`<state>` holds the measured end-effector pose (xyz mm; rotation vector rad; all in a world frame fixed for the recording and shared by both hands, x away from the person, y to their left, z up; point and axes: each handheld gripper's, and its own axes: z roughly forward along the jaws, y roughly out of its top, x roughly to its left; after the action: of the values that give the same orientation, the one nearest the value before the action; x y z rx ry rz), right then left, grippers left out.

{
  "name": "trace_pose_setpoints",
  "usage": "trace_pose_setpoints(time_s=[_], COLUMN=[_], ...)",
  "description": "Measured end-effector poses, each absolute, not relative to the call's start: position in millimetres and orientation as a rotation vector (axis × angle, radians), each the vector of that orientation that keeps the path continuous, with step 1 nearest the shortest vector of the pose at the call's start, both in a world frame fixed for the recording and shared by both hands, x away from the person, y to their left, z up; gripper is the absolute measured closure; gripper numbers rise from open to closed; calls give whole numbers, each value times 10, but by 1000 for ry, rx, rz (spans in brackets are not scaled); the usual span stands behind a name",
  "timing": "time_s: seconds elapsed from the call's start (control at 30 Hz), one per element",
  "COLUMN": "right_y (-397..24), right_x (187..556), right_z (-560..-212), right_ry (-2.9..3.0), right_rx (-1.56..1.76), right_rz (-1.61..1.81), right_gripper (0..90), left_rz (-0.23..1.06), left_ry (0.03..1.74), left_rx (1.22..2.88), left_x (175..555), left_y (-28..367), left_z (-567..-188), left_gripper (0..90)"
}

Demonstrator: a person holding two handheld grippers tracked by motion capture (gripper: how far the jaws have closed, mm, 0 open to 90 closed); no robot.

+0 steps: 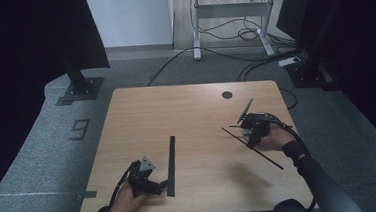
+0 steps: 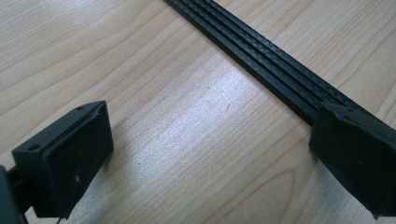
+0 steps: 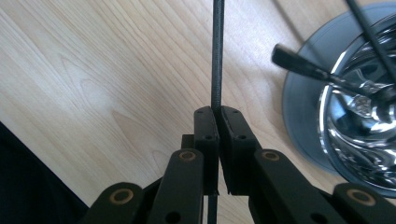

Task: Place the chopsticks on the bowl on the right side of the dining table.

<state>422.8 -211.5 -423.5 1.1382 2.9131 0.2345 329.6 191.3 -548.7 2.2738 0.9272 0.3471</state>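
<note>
Thin black rod [image 1: 253, 148] pinched in right gripper [image 1: 250, 139], jaws pressed tight on it, held off the table [image 1: 196, 110] at right and slanting toward the near edge. In the right gripper view the rod [image 3: 217, 56] runs straight out between the pads.

Flat black strip [image 1: 170, 165] lies left of centre. Left gripper [image 1: 161, 187] rests beside its near end, jaws spread, one pad [image 2: 359, 154] against it.

Judgement: keep the pinch firm and carry the rod level so the long end doesn't swing.
</note>
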Motion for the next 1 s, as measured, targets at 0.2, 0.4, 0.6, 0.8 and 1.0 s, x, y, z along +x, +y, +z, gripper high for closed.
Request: trace_pose_setpoints(time_s=[0.2,0.4,0.6,0.8,1.0], right_y=[-2139,-2243,-2341,-2374,-2398], right_x=[4256,4335,4444,4548,4634], right_z=[-4076,-3998,-4031,-4156,-4292], right_ry=[2891,2840,2791,2768,2752], right_rx=[1134,1172,1211,1230,1254], right_rz=[253,263,226,196,162], right_gripper=[858,857,858,858,858], left_rz=[347,346,346,345,345], left_ry=[927,928,926,927,927], left_rx=[2274,2273,2276,2276,2275], left_x=[3296,3296,3297,3296,3296], left_y=[1914,1913,1915,1914,1914], left_z=[-5487,-5487,-5486,-5486,-5487], left_gripper=[0,0,0,0,0])
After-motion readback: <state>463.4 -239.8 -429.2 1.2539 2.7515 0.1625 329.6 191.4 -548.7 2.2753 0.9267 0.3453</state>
